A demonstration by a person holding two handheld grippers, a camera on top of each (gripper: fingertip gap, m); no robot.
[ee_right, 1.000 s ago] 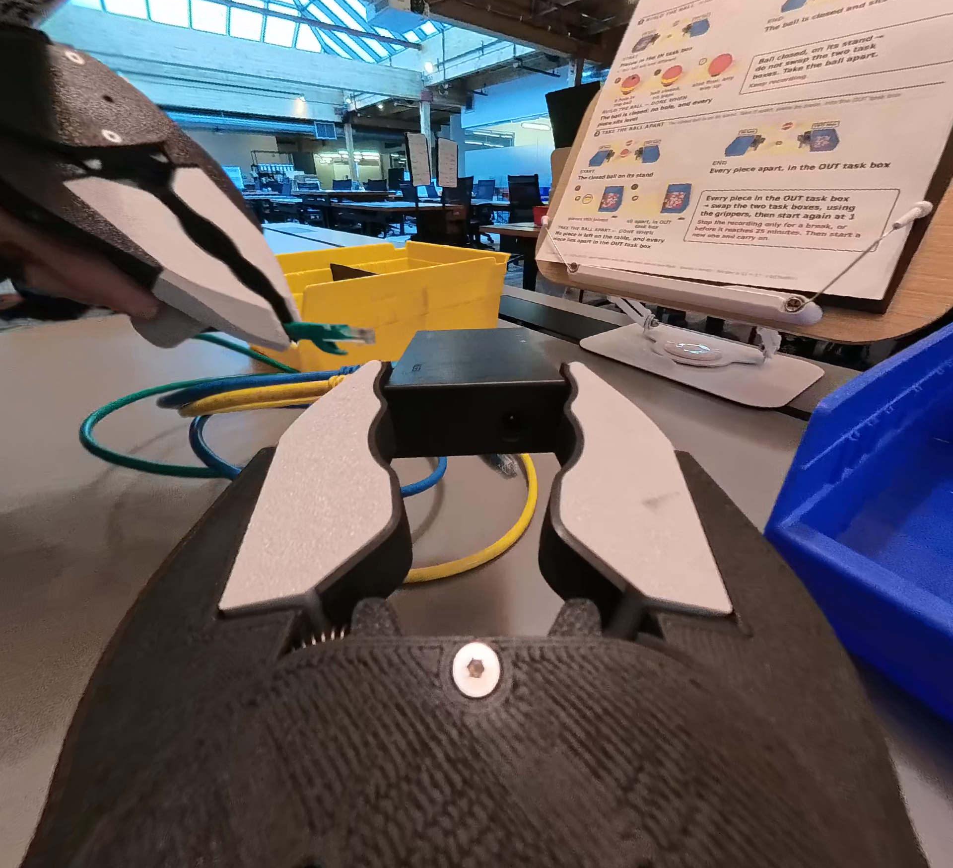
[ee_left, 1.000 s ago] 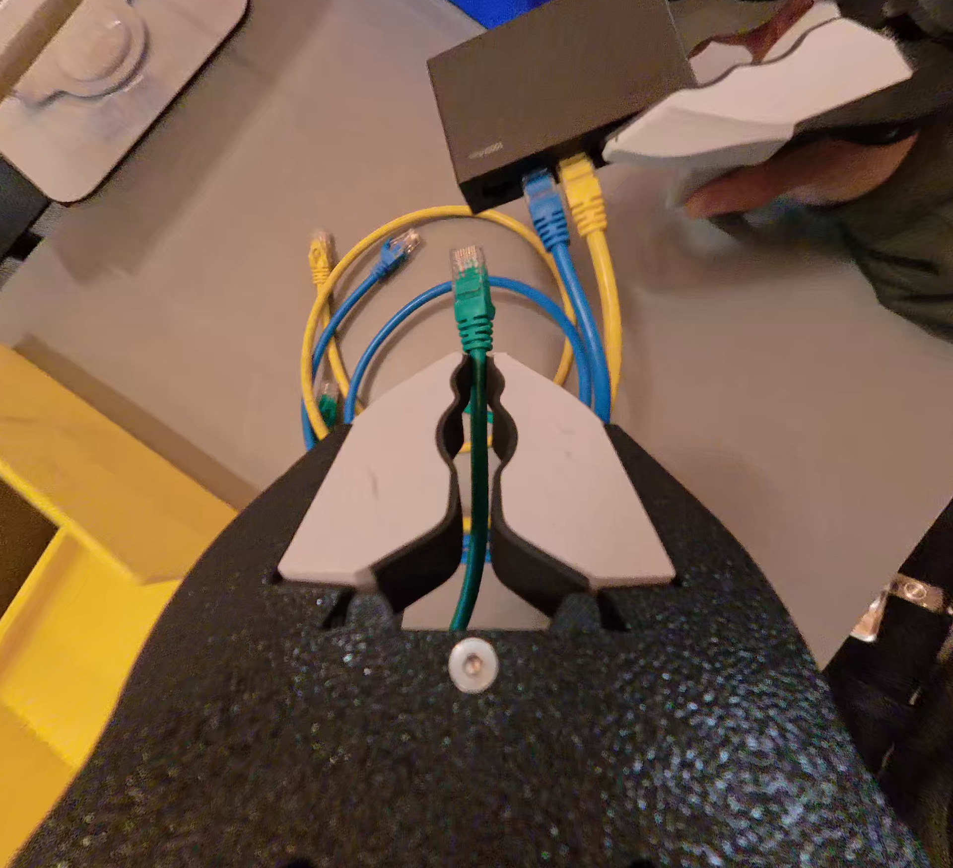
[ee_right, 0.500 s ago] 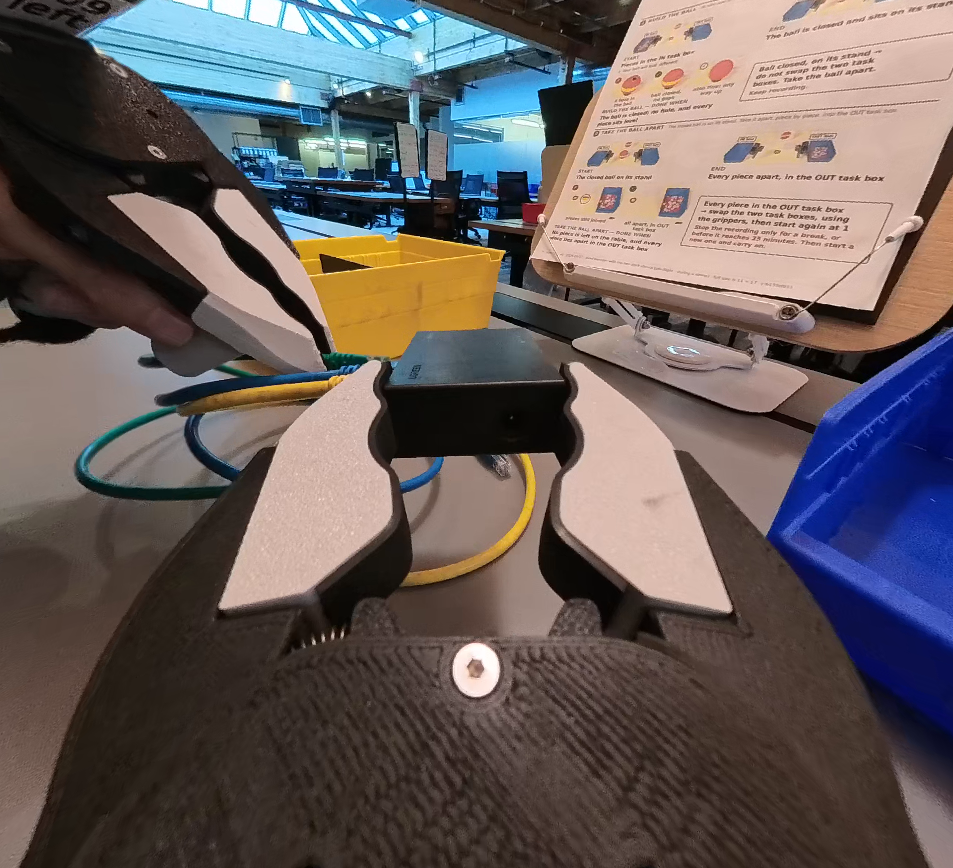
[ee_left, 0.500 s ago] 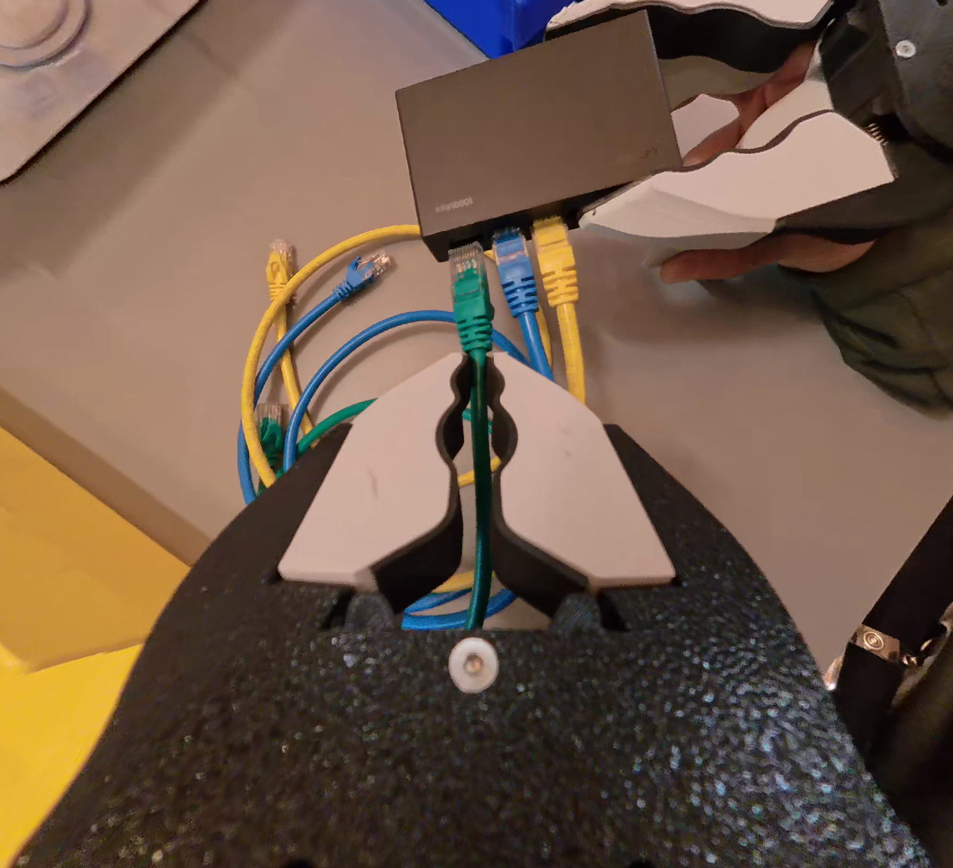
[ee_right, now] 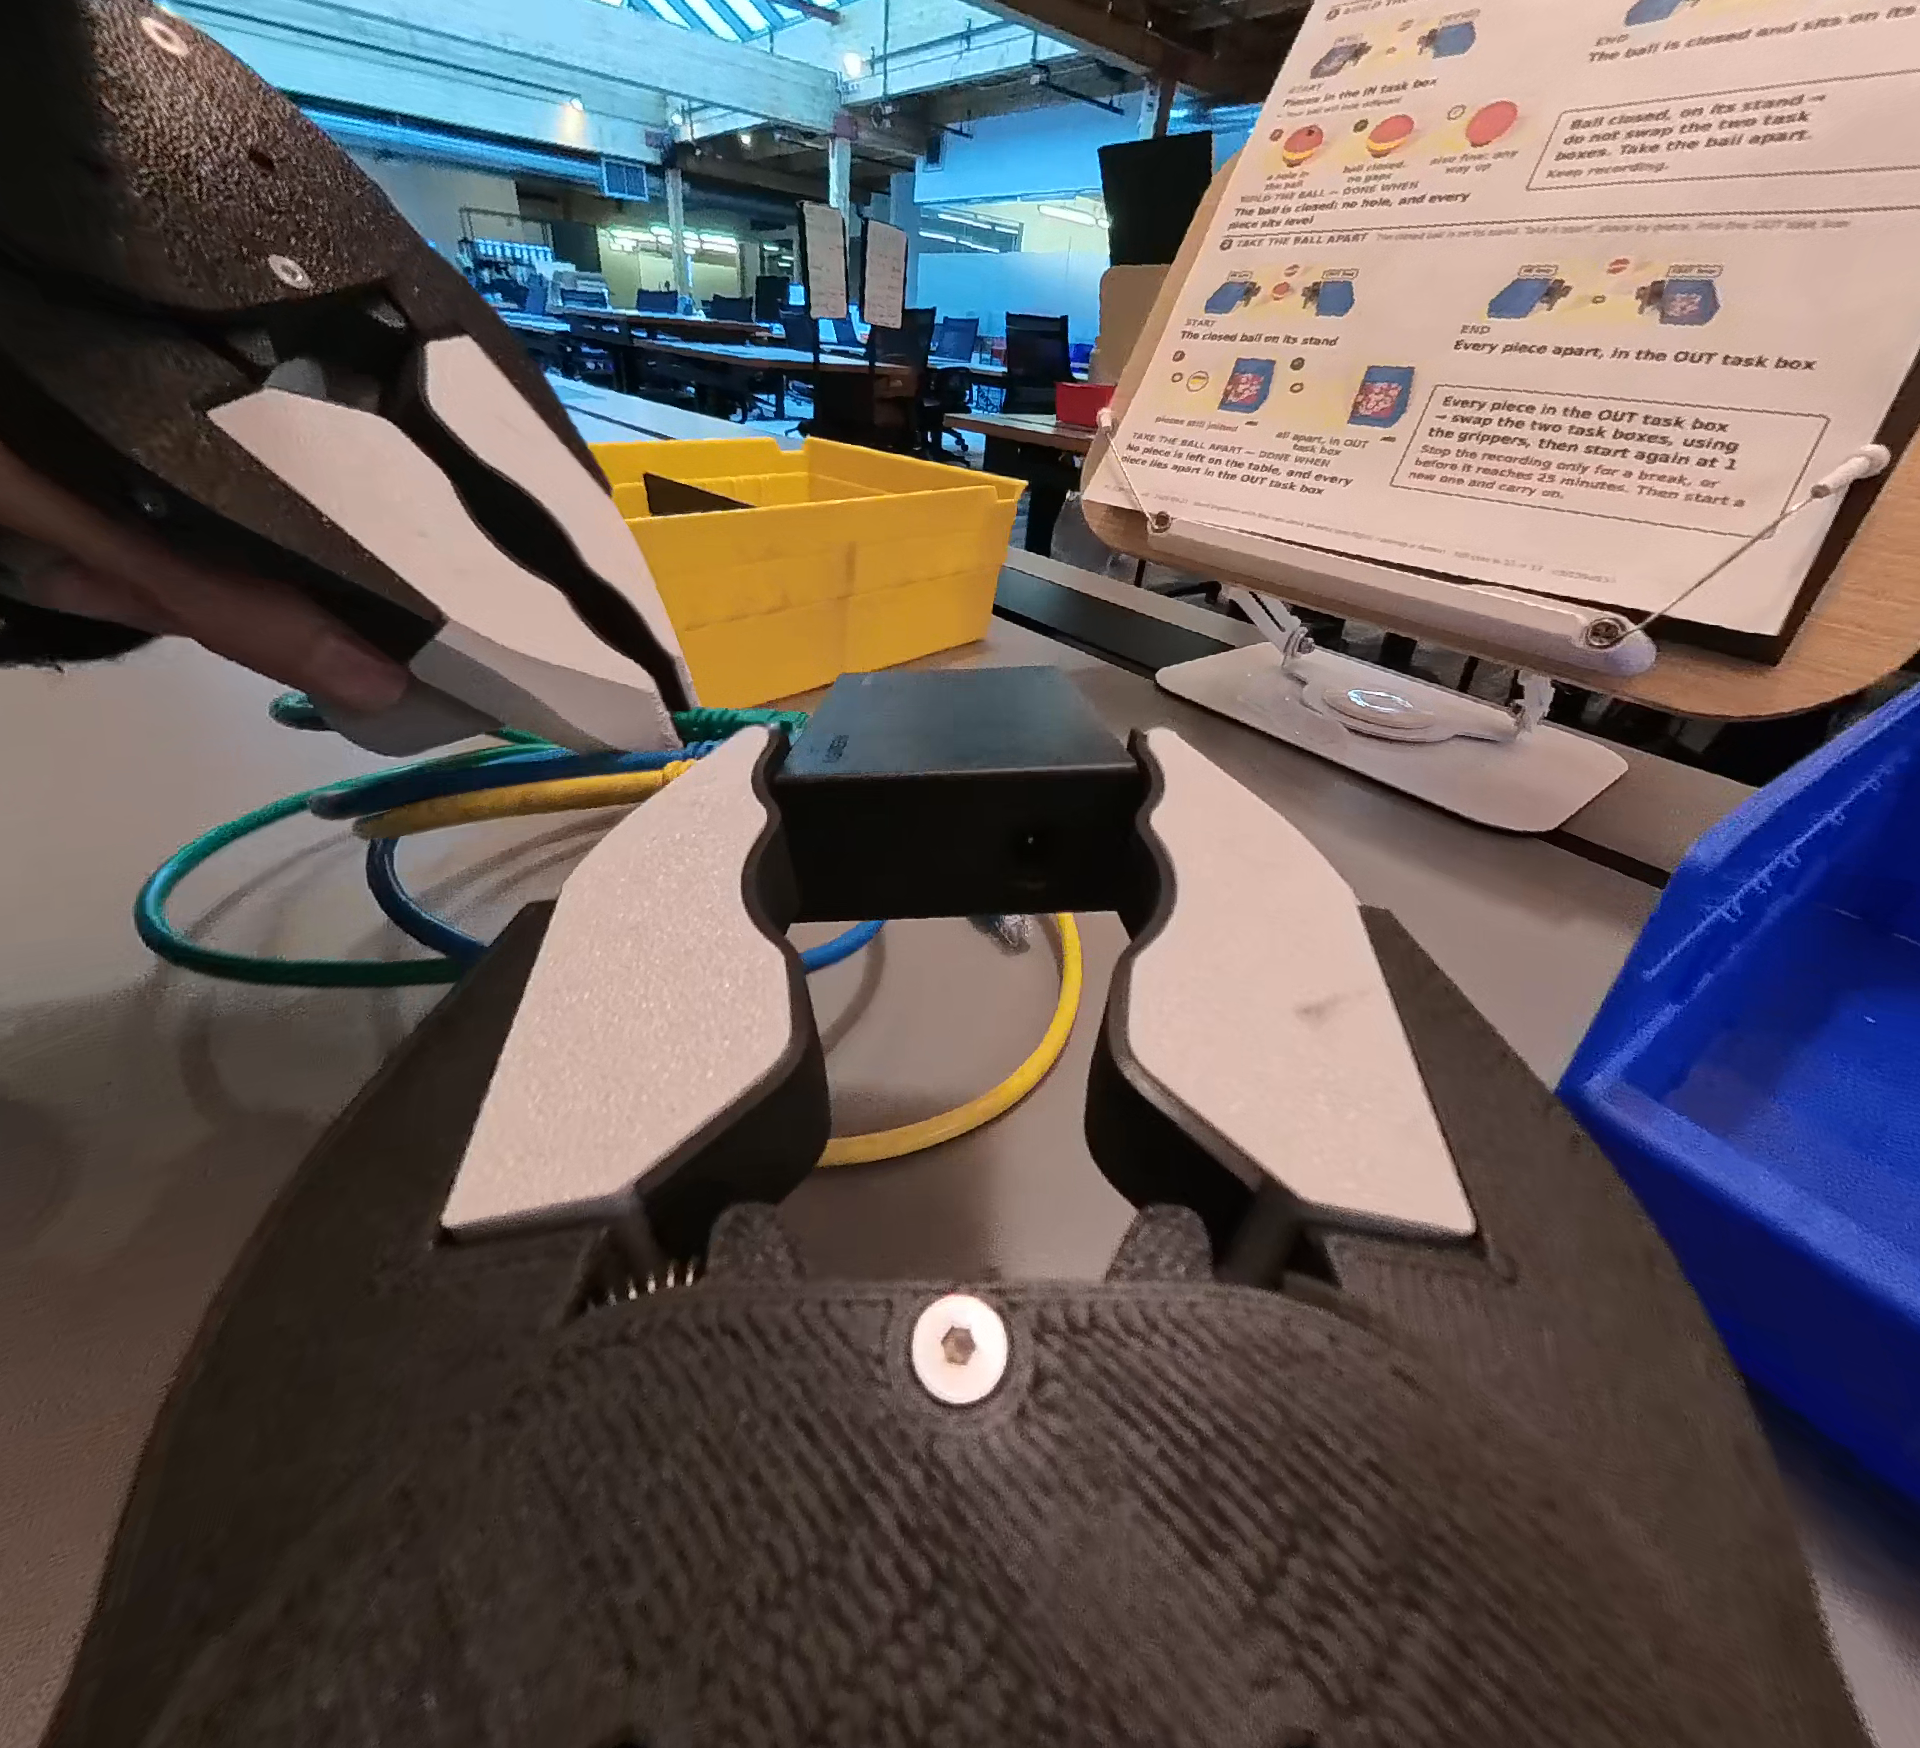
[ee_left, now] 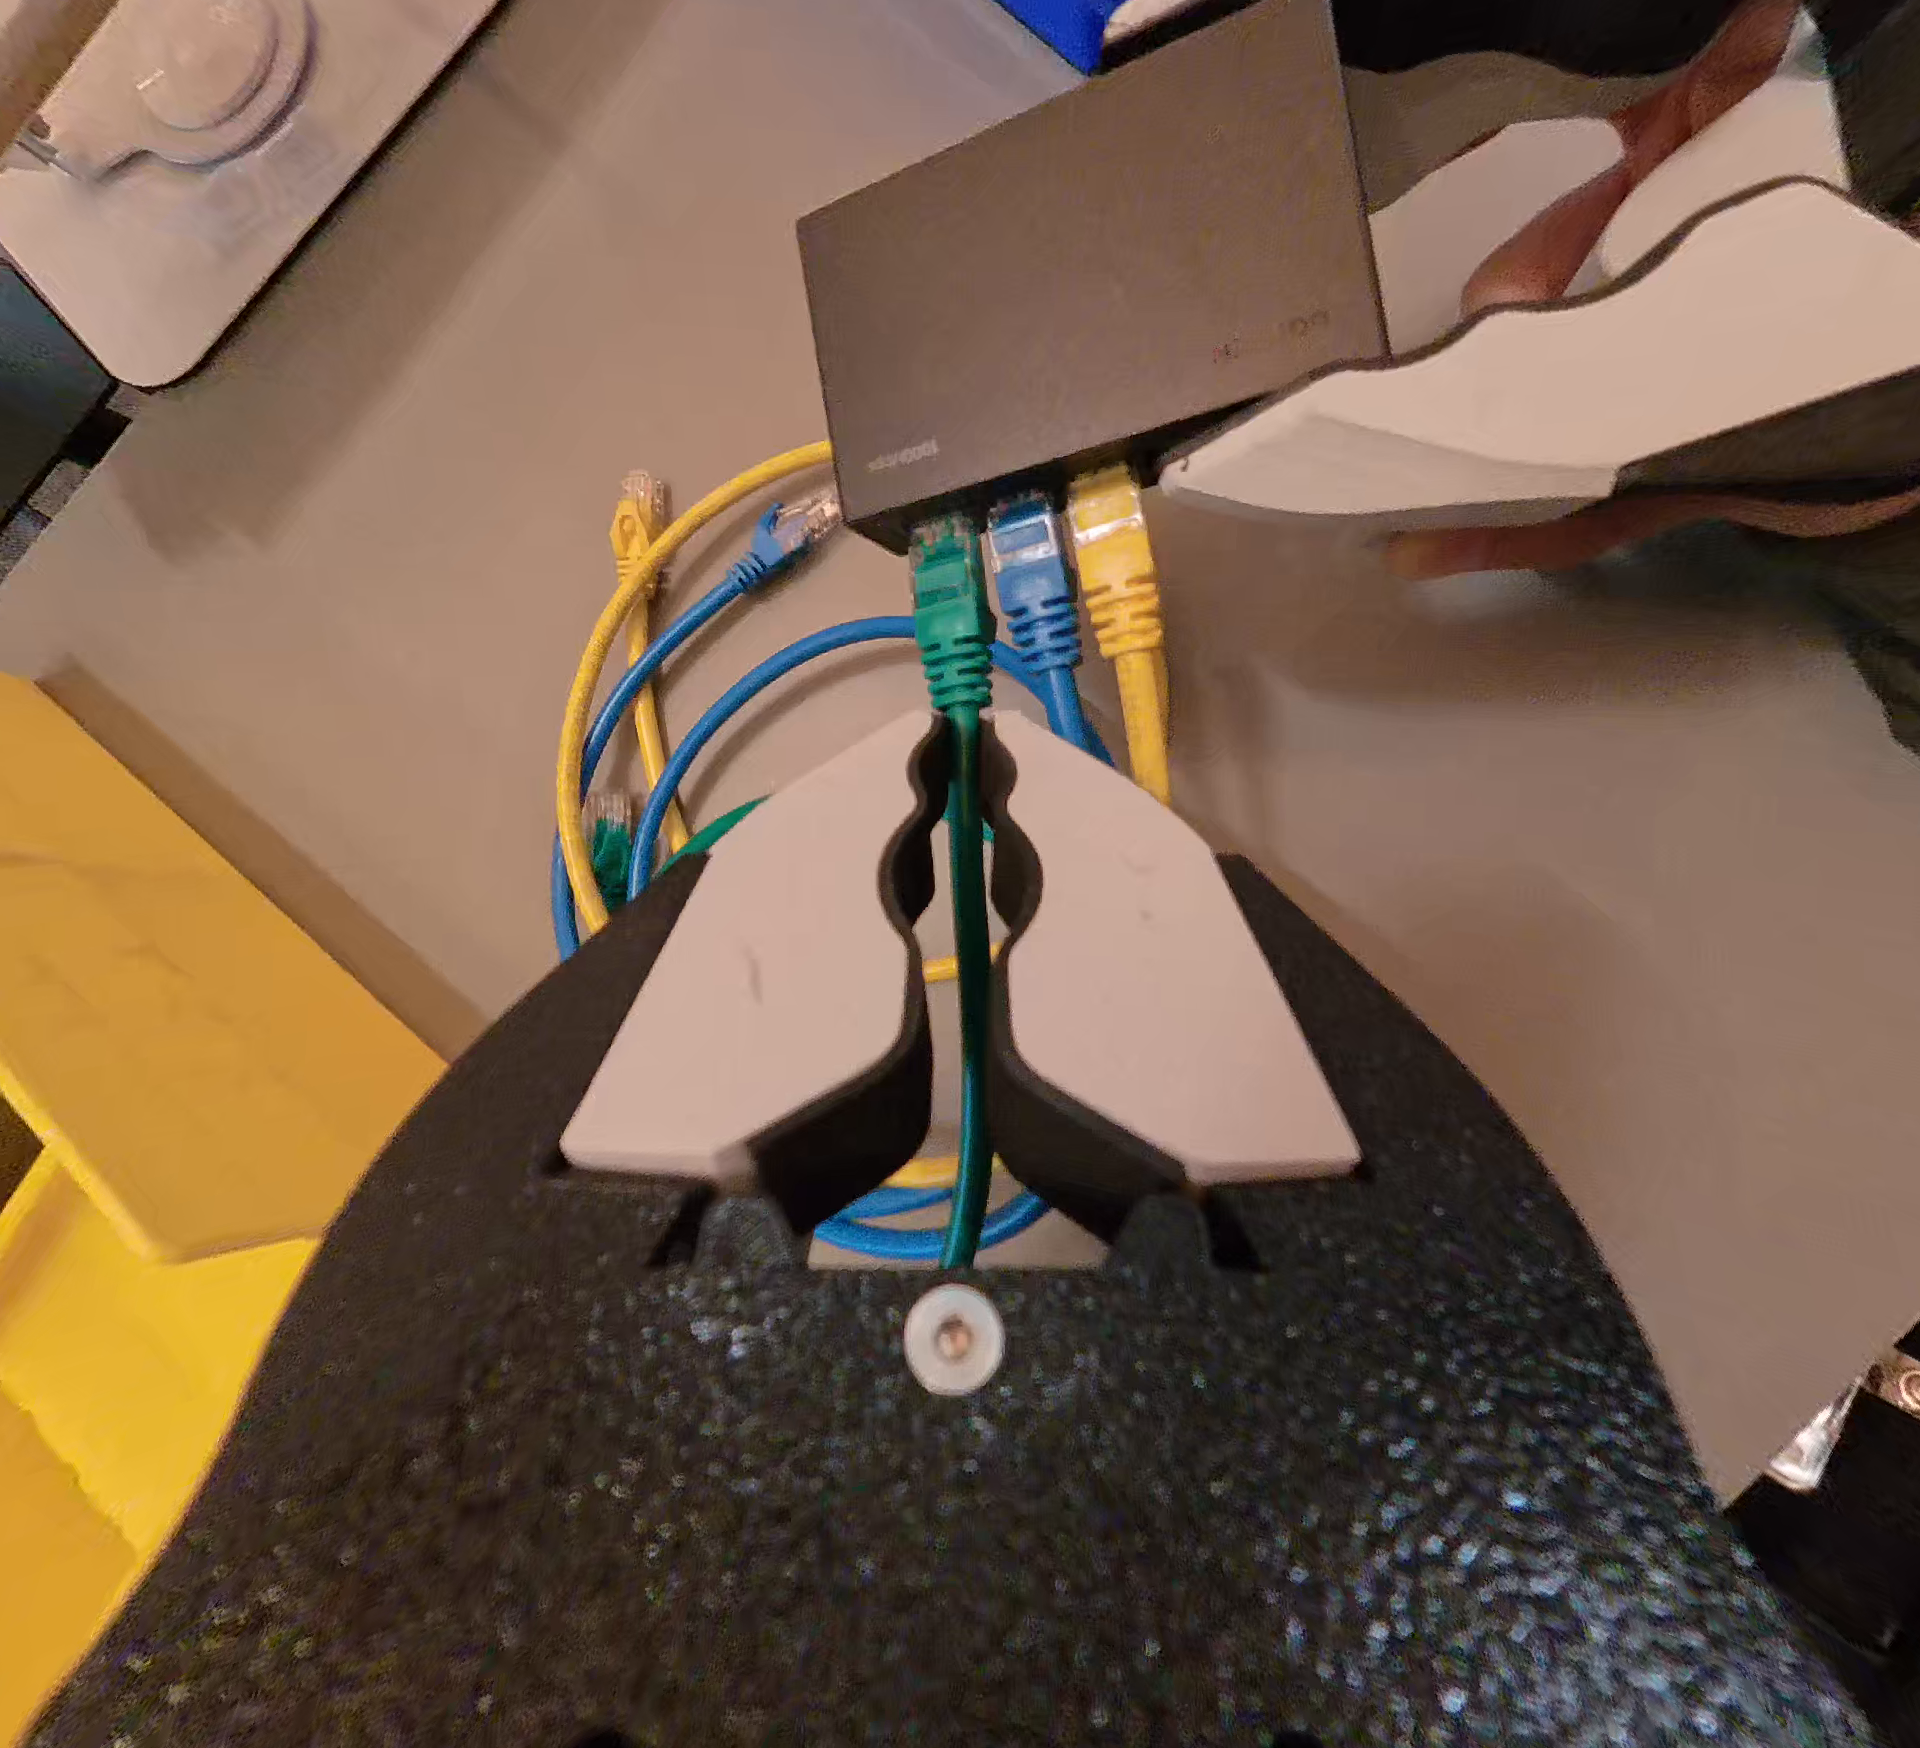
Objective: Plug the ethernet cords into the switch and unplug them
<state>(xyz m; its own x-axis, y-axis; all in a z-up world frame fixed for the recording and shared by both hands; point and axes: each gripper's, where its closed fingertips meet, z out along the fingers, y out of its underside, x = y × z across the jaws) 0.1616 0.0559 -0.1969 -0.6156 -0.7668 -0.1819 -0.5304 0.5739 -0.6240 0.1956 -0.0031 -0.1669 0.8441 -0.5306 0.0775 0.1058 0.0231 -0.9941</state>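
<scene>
A black switch (ee_left: 1091,285) is held above the grey table, and it also shows in the right wrist view (ee_right: 956,794). My right gripper (ee_right: 956,805) is shut on its sides. A blue plug (ee_left: 1029,566) and a yellow plug (ee_left: 1112,555) sit in its ports. My left gripper (ee_left: 961,727) is shut on the green cord (ee_left: 971,950) just behind its plug (ee_left: 948,602). The green plug's tip is at the switch's port left of the blue plug. How deep it sits I cannot tell. The cords' free ends (ee_left: 634,514) lie on the table.
A yellow bin (ee_right: 831,555) stands left of the cords. A blue bin (ee_right: 1787,1054) stands on the right near the switch. A clipboard stand with an instruction sheet (ee_right: 1538,244) rises behind, its flat base (ee_left: 239,67) on the table. Cord loops (ee_right: 301,877) lie under the switch.
My left gripper has carried the green plug forward from well short of the switch to the port left of the blue plug. The right gripper has kept hold of the switch.
</scene>
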